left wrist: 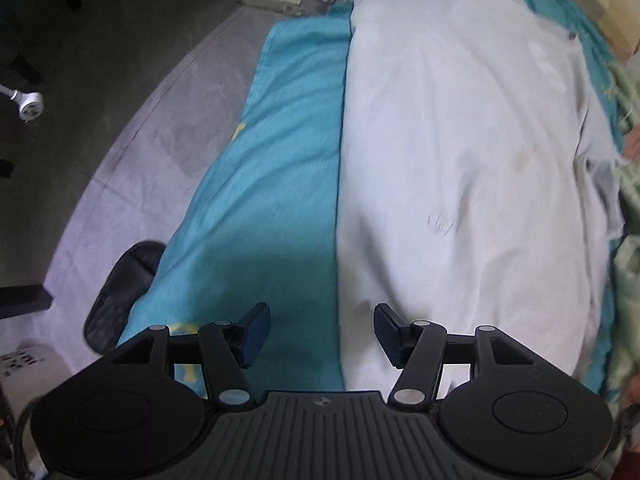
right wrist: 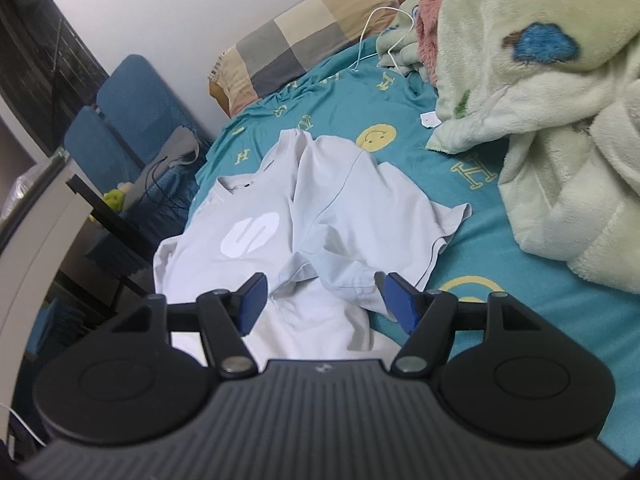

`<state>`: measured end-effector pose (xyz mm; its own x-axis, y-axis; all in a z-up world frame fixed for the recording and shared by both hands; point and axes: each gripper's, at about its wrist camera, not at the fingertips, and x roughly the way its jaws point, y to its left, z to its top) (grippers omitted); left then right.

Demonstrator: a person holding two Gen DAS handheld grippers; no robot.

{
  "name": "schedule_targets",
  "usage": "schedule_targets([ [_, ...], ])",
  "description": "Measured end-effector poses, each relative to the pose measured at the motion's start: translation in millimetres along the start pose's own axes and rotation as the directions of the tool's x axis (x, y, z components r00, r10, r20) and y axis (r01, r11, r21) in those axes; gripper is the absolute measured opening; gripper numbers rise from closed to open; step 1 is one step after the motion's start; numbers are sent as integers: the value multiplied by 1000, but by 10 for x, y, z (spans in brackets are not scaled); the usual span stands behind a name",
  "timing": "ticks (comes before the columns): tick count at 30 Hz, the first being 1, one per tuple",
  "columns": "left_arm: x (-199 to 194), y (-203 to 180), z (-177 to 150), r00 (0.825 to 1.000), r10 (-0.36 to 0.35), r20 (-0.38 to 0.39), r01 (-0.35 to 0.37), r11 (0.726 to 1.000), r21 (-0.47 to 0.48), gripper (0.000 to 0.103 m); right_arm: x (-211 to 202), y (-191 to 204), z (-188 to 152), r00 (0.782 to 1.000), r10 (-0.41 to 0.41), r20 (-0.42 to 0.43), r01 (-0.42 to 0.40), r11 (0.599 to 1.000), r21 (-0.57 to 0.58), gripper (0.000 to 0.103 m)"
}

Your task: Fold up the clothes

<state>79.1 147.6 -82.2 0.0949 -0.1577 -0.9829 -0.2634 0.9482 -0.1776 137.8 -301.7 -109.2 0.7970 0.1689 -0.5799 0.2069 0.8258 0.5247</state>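
Grippers first: your left gripper (left wrist: 321,334) has its blue-padded fingers (left wrist: 256,332) spread wide with nothing between them, and your right gripper (right wrist: 320,304) shows the same wide gap, also empty.

Left wrist view: you are above the near end of the pale grey-white cotton T-shirt (left wrist: 460,168), which lies spread lengthwise on the teal bed sheet with yellow letters and smiley faces (left wrist: 276,184). The shirt's straight left edge runs almost up the middle of the view; your left pad sits over bare sheet, your right pad over shirt fabric. Whether either pad touches the cloth cannot be told. Beyond the bed's left edge you see the grey floor mat (left wrist: 132,168), a white plug on a cable (left wrist: 28,104) and a white power strip (left wrist: 272,0).

Right wrist view: the T-shirt (right wrist: 256,256) has a white letter print (right wrist: 250,229) on its chest, and one side is folded loosely over the body, so a short sleeve (right wrist: 440,224) and rumpled layers bunch near the middle. The bunched hem lies just ahead of your fingers, between the two pads. Far side of the bed: a checked beige and grey pillow (right wrist: 304,36) against the wall. On your right, a fluffy pale green blanket with blue and green patches (right wrist: 552,112) is heaped on the sheet, near the shirt but apart from it. A thin white cable (right wrist: 374,28) trails between pillow and blanket. Blue upholstered seats (right wrist: 132,120) stand beside the bed on your left.
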Motion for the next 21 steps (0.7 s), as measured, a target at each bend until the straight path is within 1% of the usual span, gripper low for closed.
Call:
schedule_targets([
  [2,79,-84,-91,999,22,-35,-22,1000,16,59,-13,-17,8,1000,5,1,-5,1000,7,68],
  [6,370,-427,-208,997,23,-74,-19,998,55,58,-4,-50,18,1000,12,-3,-12,1000,20,68],
  [7,386,-496,-243,997,21,-79,-16,997,70,60,-1,-62,19,1000,15,-5,-14,1000,24,68],
  [8,374,-560,-277,997,25,-71,-19,995,94,60,3,-70,20,1000,17,-7,-16,999,29,68],
  [9,350,-609,-304,998,21,-61,-14,993,115,55,10,-77,23,1000,19,-8,-18,999,33,68],
  [10,325,-648,-331,998,15,-55,-7,991,134,43,17,-85,27,1000,21,-9,-21,999,36,68],
  [11,298,-660,-354,998,4,-63,5,990,143,36,27,-91,31,1000,22,-11,-21,999,41,68],
  [12,274,-663,-369,996,-12,-83,25,988,151,13,36,-96,36,1000,21,-13,-21,999,47,68],
  [13,244,-667,-383,995,-21,-101,38,986,164,6,47,-97,38,1000,23,-14,-22,998,52,68],
  [15,137,-682,-414,996,-8,-90,26,980,199,3,65,-95,48,1000,25,-14,-24,998,58,68],
  [18,-66,-651,-422,997,8,-80,9,977,213,3,61,-94,63,1000,22,-9,-21,998,57,68],
  [19,-146,-627,-417,997,26,-78,-9,976,218,3,52,-97,65,1000,20,-7,-19,998,57,68],
  [21,-313,-577,-391,993,94,-75,-73,967,243,2,29,-116,77,1000,13,-2,-13,998,62,68],
])
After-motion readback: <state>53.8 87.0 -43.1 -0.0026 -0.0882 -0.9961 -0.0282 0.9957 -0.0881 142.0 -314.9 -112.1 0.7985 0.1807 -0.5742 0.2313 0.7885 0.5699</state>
